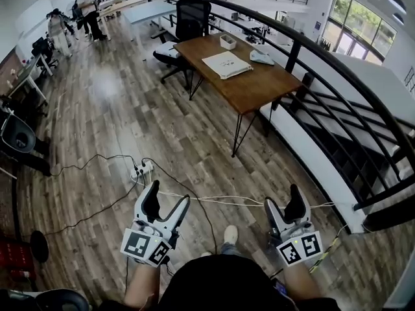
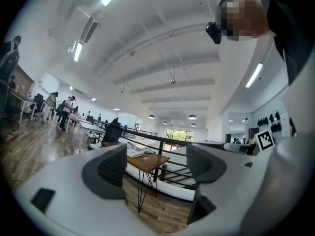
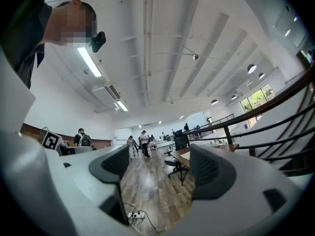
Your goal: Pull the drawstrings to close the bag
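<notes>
In the head view, a wooden table [image 1: 259,86] stands a few steps ahead. On it lies a flat white thing [image 1: 226,64] that may be the bag; no drawstrings can be made out at this distance. My left gripper [image 1: 168,196] and right gripper [image 1: 283,198] are held level in front of my body, far short of the table. Both are open with nothing between their jaws. The left gripper view shows the left gripper [image 2: 156,168] with only the table and railing beyond its pads. In the right gripper view, the right gripper [image 3: 158,168] frames bare wooden floor.
A white box [image 1: 227,41] and a pale object [image 1: 261,57] also sit on the table. A black office chair [image 1: 188,18] stands behind it. A black railing [image 1: 337,76] runs along the right. A power strip [image 1: 142,170] and cables cross the floor. People [image 1: 87,8] stand far left.
</notes>
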`<state>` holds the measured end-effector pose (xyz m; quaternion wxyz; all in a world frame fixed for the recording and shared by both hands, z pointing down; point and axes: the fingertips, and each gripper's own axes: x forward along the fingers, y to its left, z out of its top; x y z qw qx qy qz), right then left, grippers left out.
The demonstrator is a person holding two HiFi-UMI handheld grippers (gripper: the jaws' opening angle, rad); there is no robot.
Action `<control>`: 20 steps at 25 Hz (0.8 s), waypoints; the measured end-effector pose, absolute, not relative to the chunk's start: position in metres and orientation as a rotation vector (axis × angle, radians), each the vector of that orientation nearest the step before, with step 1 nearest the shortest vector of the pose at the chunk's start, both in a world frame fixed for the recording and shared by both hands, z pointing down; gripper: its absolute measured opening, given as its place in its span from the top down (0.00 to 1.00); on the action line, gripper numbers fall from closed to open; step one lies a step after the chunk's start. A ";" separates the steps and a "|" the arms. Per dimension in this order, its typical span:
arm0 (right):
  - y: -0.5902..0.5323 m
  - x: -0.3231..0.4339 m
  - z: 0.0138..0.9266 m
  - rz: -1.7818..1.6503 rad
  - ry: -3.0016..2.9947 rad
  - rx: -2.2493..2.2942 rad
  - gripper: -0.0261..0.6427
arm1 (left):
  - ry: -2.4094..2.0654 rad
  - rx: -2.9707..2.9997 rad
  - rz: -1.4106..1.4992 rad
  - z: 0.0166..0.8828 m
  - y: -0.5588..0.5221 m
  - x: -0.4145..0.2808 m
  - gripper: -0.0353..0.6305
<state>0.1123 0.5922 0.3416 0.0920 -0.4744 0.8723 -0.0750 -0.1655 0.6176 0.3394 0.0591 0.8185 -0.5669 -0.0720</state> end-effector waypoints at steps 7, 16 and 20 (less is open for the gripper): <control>0.520 0.136 0.333 -0.213 2.580 -1.377 0.42 | -1.731 2.466 -0.225 0.328 0.548 -0.145 0.40; 0.458 0.191 0.341 -0.285 2.561 -1.384 0.47 | -1.793 2.404 -0.258 0.324 0.488 -0.123 0.40; 0.441 0.211 0.347 -0.304 2.558 -1.386 0.50 | -1.819 2.365 -0.243 0.331 0.472 -0.119 0.40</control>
